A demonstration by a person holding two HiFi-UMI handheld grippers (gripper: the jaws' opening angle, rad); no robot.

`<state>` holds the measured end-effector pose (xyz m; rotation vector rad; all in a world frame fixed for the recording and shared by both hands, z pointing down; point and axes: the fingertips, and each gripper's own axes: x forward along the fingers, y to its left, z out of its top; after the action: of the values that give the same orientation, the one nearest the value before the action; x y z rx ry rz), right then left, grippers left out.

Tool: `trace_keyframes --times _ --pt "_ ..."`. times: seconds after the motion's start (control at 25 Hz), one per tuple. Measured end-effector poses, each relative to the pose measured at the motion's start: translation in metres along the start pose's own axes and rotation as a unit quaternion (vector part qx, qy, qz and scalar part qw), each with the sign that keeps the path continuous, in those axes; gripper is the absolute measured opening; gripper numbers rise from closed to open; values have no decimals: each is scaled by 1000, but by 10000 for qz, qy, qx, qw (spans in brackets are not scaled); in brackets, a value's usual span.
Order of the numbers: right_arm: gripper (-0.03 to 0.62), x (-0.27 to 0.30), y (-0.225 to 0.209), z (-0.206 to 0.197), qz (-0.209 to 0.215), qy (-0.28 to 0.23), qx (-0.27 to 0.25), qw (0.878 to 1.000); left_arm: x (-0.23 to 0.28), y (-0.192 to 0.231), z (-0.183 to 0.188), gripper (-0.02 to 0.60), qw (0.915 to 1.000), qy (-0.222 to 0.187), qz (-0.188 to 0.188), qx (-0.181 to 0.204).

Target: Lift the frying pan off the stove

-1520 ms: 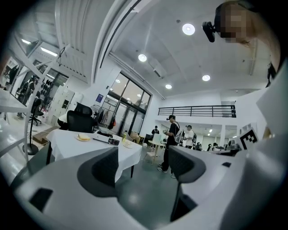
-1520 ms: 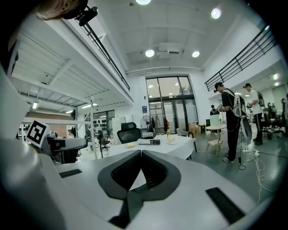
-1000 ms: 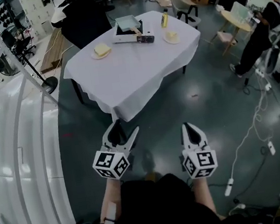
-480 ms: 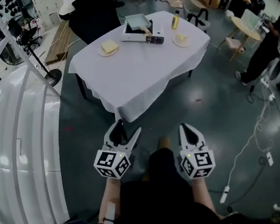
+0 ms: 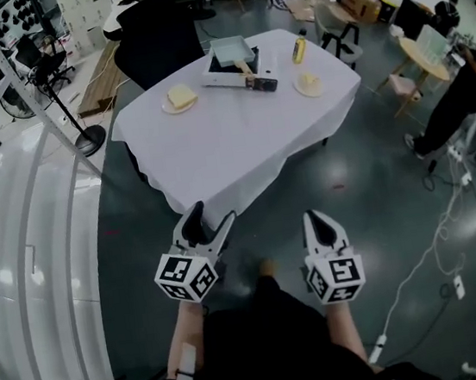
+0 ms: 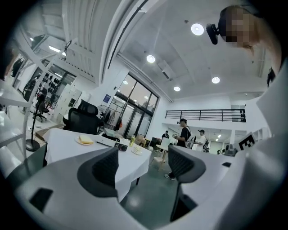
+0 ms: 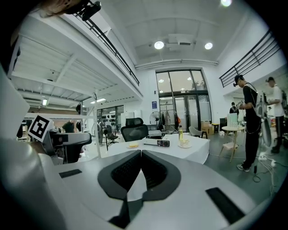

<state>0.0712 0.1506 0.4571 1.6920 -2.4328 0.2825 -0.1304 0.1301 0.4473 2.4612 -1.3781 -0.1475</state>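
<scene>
- Left gripper [image 5: 211, 216] is held low in front of the body, jaws apart with nothing between them. Its own view [image 6: 144, 164] shows only floor and the table's cloth through the gap.
- Right gripper [image 5: 317, 216] sits beside it, jaws pressed together on nothing; its own view [image 7: 141, 168] shows the same.
- Change over the last second: both grippers keep the same pose, but the table [image 5: 241, 149] has shifted in the head view. Its near corner now sits just above the left gripper. A foot [image 5: 267, 268] shows between the grippers, so the person reads as walking up.
- Meaning: this is approach only and the lift has not begun. The pan is well apart from both grippers, with the whole table between.
- Frying pan [image 5: 231, 52]: square, pale blue-grey, shallow-walled. It rests on the portable stove [image 5: 225, 77] at the table's far edge, about mid-way along.
- A short light handle [image 5: 246, 65] points toward the near side. The inside looks empty, though it is too small to be sure.
- Along the same edge: a plate with a yellow slab [image 5: 178, 99] toward the left corner; a second plate [image 5: 309, 85] and a yellow bottle [image 5: 298, 48] toward the right.
- Judgement: the right gripper would have to open before it could take the handle.
</scene>
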Motion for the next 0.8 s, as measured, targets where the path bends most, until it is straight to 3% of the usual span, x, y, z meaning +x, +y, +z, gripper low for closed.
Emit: trace_keyframes --times 0.8 --pt "6 133 -132 33 158 -26 -55 9999 163 34 17 325 9993 -165 325 -73"
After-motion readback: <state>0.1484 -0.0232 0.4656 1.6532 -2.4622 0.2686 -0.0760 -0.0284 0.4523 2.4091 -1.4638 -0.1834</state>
